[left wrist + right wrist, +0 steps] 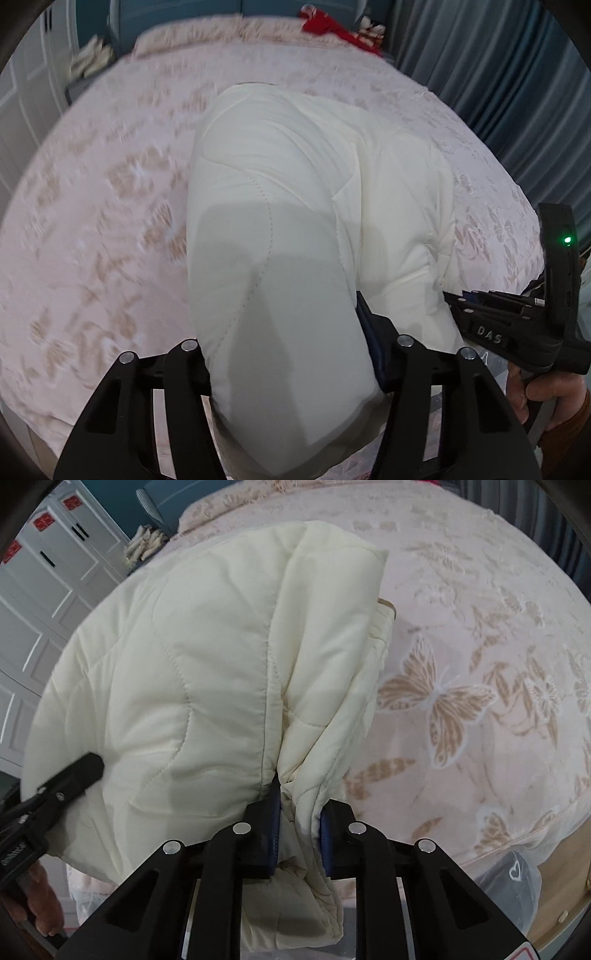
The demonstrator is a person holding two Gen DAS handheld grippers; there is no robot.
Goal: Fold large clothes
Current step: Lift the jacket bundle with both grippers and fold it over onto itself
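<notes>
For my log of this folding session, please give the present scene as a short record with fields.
garment: cream quilted jacket, bunched and partly folded
surface: bed with pink butterfly bedspread
left gripper: shut on jacket's near edge
right gripper: shut on a bunched fold of the jacket
background: red cloth at far end of bed; white wardrobe; curtain

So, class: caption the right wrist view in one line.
Right tongs pinch a cream quilted coat above the butterfly bedspread.
</notes>
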